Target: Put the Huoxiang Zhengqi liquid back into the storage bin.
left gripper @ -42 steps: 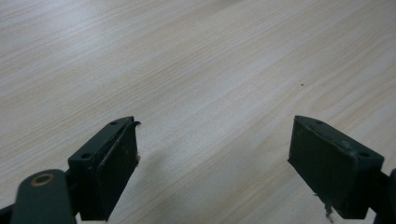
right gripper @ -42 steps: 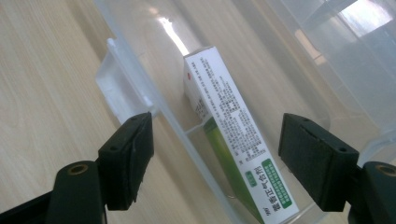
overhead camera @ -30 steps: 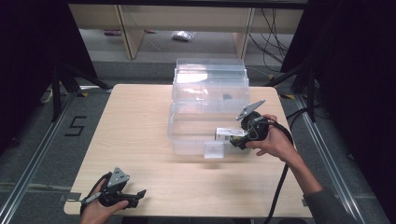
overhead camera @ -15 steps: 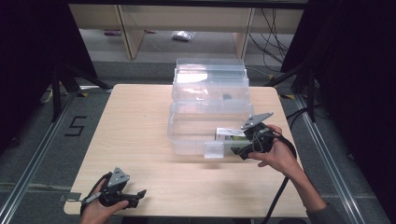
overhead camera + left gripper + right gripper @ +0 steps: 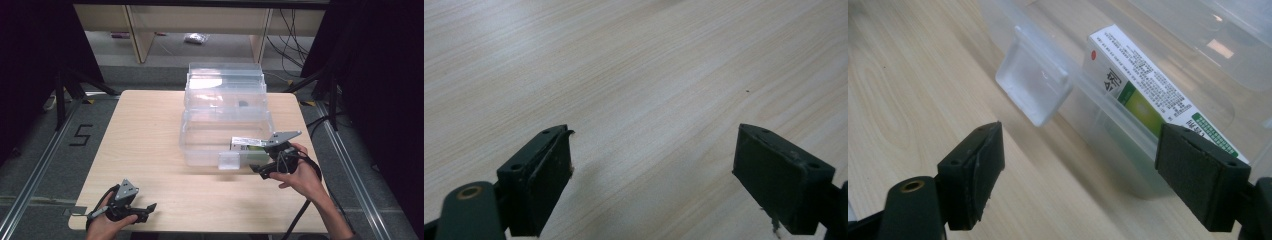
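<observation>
The small white cardboard carton with a green band point(image 5: 1153, 95) lies inside the near right corner of the clear plastic storage bin point(image 5: 200, 145) on the counter point(image 5: 150, 130). It looks light and stiff but crushable; take its long flat sides. Fine print covers it, too small to read. The right gripper point(image 5: 265, 170) has just been opening, nothing between its jaws; the left gripper point(image 5: 142, 212) rests spread
</observation>
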